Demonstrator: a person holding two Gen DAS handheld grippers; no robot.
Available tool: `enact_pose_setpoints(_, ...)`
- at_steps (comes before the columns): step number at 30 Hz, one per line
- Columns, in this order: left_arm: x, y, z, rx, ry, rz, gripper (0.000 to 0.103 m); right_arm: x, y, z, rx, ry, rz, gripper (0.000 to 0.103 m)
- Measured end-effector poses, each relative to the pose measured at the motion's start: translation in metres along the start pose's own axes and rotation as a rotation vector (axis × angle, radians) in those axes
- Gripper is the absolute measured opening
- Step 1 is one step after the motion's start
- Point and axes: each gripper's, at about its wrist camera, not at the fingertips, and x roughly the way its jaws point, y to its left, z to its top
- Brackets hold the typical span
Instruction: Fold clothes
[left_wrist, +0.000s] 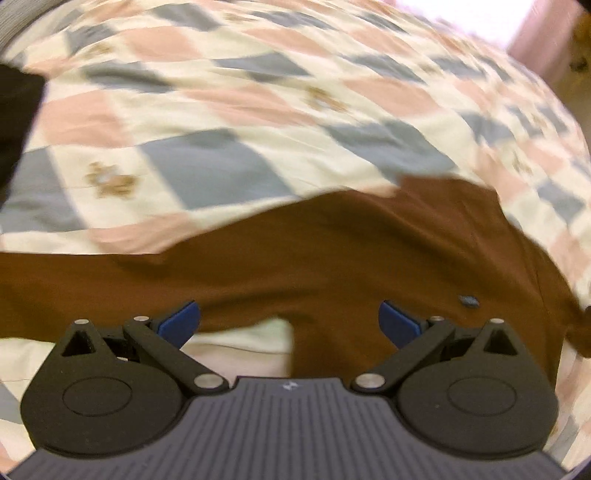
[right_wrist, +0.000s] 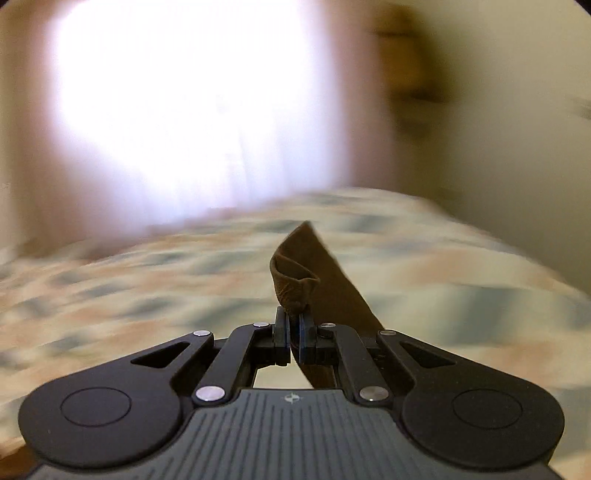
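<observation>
A brown shirt (left_wrist: 332, 251) lies spread across a checked bedspread (left_wrist: 221, 110) in the left wrist view, with a small dark logo (left_wrist: 469, 302) on its right part. My left gripper (left_wrist: 289, 321) is open and empty just above the shirt, its blue pads (left_wrist: 181, 321) wide apart. In the right wrist view my right gripper (right_wrist: 294, 332) is shut on a bunched fold of the brown shirt (right_wrist: 295, 280), which rises above the fingers and trails down to the right.
A dark object (left_wrist: 14, 110) sits at the left edge of the bed. A bright curtained window (right_wrist: 192, 110) and a pale wall (right_wrist: 517, 147) stand beyond the bed. The view is motion-blurred.
</observation>
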Motion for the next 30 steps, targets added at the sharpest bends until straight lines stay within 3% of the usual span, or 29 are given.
enact_pose_setpoints(3, -0.007, 0.058, 0.009, -0.081, -0.009, -0.024, 0.102, 0.023, 0.12, -0.027, -0.028, 0.049, 0.23, 0.005)
enact_pose_setpoints(6, -0.011, 0.11, 0.011, -0.131, -0.019, -0.01, 0.102, 0.048, 0.219, -0.065, 0.015, 0.131, 0.392, 0.005)
enact_pose_setpoints(9, -0.012, 0.159, 0.01, -0.179, -0.02, 0.006, 0.102, 0.069, 0.303, -0.112, -0.025, 0.224, 0.481, 0.005)
enact_pose_setpoints(13, -0.002, 0.205, 0.008, -0.218, -0.01, 0.008, 0.102, 0.094, 0.365, -0.179, -0.096, 0.378, 0.472, 0.005)
enact_pose_setpoints(16, 0.01, 0.22, 0.004, -0.228, 0.009, -0.005, 0.102, 0.107, 0.374, -0.218, -0.112, 0.491, 0.426, 0.005)
enact_pose_setpoints(18, 0.018, 0.223, 0.002, -0.233, 0.019, -0.024, 0.101, 0.104, 0.371, -0.23, -0.097, 0.511, 0.411, 0.005)
enact_pose_setpoints(21, 0.031, 0.219, 0.0, -0.233, 0.032, -0.054, 0.101, 0.097, 0.358, -0.22, -0.057, 0.486, 0.42, 0.005)
enact_pose_setpoints(25, 0.043, 0.197, 0.002, -0.208, 0.045, -0.099, 0.101, 0.093, 0.306, -0.187, 0.104, 0.406, 0.375, 0.005)
enact_pose_setpoints(28, 0.05, 0.172, 0.006, -0.166, 0.044, -0.134, 0.101, 0.078, 0.249, -0.173, 0.248, 0.332, 0.27, 0.005)
enact_pose_setpoints(30, 0.056, 0.153, 0.007, -0.128, 0.051, -0.144, 0.102, 0.077, 0.213, -0.182, 0.381, 0.338, 0.178, 0.007)
